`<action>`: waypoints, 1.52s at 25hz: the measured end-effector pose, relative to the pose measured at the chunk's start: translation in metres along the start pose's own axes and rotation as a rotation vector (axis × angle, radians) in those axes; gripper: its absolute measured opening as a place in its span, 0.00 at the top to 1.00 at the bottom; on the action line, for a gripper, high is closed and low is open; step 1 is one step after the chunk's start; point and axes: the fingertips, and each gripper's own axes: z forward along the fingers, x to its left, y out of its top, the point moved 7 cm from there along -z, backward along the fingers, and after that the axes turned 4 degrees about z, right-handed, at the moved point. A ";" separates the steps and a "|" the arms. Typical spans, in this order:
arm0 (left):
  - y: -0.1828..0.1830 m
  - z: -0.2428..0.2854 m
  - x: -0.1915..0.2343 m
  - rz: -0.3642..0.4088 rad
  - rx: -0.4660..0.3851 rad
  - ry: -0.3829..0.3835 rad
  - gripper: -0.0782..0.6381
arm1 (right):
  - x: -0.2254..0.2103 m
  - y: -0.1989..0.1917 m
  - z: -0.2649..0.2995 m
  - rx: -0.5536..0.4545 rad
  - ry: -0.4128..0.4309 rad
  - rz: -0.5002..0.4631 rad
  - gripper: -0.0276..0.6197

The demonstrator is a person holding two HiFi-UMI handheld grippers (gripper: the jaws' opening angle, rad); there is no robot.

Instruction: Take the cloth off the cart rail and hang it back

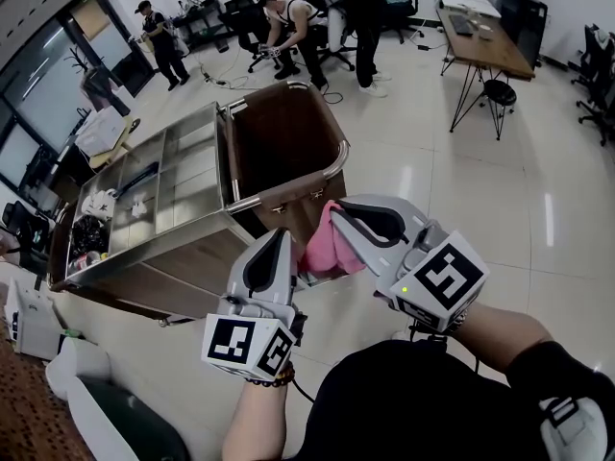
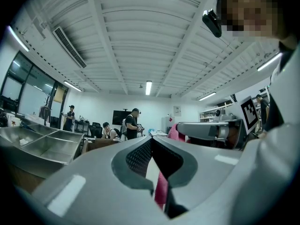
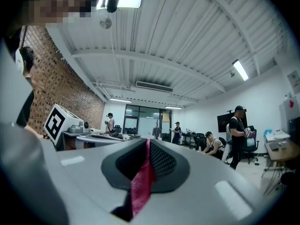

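**Both tools are pinching a soft pink cloth beside the cart rail**

The left tool and the right tool are each clamping a fold of the pink cloth. In each gripper view a pink strip is sitting between closed jaws. The cloth is hanging bunched between the two tools, just below the rail at the near end of the cart. Whether it is touching the cart's end panel is unclear.

It is looking light and limp, so it will likely sag and slide. Gripping the top edge at two spread points should be helping it drape evenly. The rail's curved corner is leaving little clearance. The floor to the right is offering open room.
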 end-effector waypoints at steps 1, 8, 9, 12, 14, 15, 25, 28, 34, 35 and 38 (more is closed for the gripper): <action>-0.001 0.001 -0.002 0.001 0.001 0.001 0.89 | -0.001 0.000 -0.001 -0.001 0.002 0.000 0.93; -0.010 0.009 -0.003 0.008 0.011 0.029 0.88 | -0.009 -0.005 0.002 -0.017 0.039 -0.001 0.93; -0.011 0.010 -0.003 0.010 0.013 0.036 0.89 | -0.010 -0.006 0.002 -0.007 0.044 0.011 0.93; -0.019 0.013 -0.003 0.013 0.020 0.058 0.88 | -0.011 -0.013 0.004 0.044 0.054 0.068 0.93; -0.024 0.013 0.000 0.015 0.024 0.078 0.89 | -0.014 -0.020 0.009 0.031 0.078 0.056 0.93; -0.027 0.013 0.001 0.015 0.026 0.089 0.88 | -0.015 -0.022 0.011 0.028 0.091 0.054 0.93; -0.059 -0.004 0.020 0.030 0.059 0.220 0.89 | -0.016 -0.057 0.044 -0.023 0.234 0.050 0.93; -0.062 -0.019 0.030 0.035 0.066 0.259 0.89 | -0.005 -0.065 0.056 -0.005 0.263 0.077 0.93; -0.052 -0.064 0.045 0.041 0.064 0.324 0.89 | 0.036 -0.062 0.078 -0.020 0.328 0.067 0.93; -0.049 -0.073 0.047 0.042 0.063 0.334 0.89 | 0.044 -0.060 0.082 -0.020 0.337 0.067 0.93; -0.042 -0.103 0.063 0.047 0.063 0.372 0.89 | 0.073 -0.057 0.099 -0.021 0.370 0.069 0.93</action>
